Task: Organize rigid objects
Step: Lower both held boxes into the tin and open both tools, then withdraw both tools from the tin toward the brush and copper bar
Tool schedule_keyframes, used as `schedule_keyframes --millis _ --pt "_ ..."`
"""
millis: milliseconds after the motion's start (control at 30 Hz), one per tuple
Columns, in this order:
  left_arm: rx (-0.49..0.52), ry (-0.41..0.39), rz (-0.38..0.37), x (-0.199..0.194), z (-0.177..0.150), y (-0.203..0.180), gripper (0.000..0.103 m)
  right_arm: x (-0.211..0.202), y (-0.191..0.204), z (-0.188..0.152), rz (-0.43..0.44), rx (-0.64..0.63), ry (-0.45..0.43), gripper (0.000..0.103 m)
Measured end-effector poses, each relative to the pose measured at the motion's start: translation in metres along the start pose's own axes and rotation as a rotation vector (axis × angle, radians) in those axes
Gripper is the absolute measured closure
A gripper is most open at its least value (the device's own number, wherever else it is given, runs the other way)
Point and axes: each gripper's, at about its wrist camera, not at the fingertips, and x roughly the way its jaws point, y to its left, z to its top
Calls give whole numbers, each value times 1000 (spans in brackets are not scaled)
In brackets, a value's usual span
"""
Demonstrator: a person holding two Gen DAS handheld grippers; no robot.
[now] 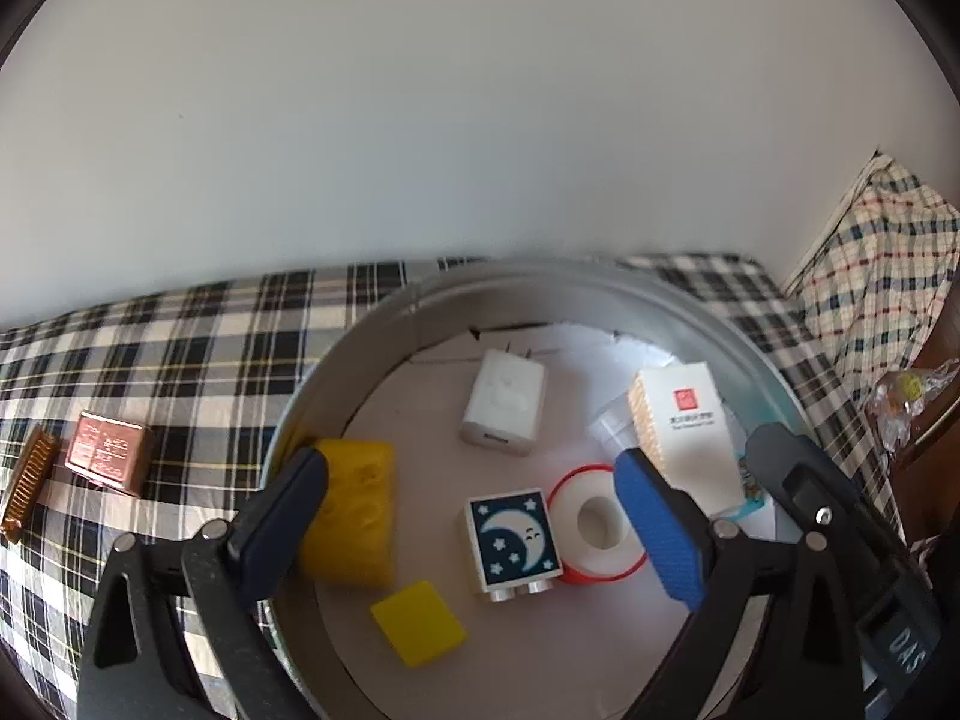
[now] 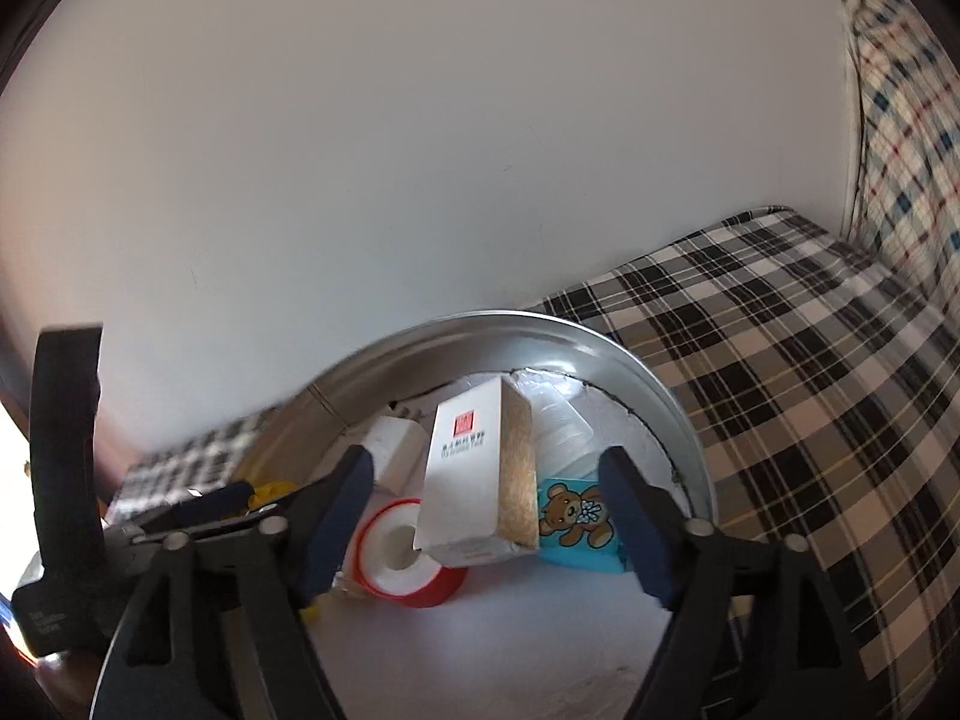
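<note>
On the plaid bed, far left, lie a brown comb-like piece and a copper box, outside the round metal tin. Inside the tin, from left to right, sit a yellow cheese block, a yellow tile, a white charger, a moon block, a red-rimmed tape roll and a white carton. The left gripper has jaws spread wide, empty, the left one touching the cheese. The right gripper also stands open around the carton, with a teddy-bear block just beside it.
</note>
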Motion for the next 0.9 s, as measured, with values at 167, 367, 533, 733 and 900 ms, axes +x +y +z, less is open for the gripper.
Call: schedule_keyframes --millis 167,367,533,733,900 --pt "72 -133 85 -21 -8 -10 3 -11 -1 -1 -13 8 -78 22" --pt "66 -216 118 -31 -18 -11 3 -23 11 -6 -118 -87 -173 22" --pt "83 -262 154 -38 -27 -14 3 -32 15 -11 -159 -123 -223 22" --pt "65 -299 191 -42 -40 -9 3 -38 16 -18 -154 -131 -271 22" --pt "68 -363 236 -48 -52 -5 3 -47 25 -25 -197 -180 -346 22"
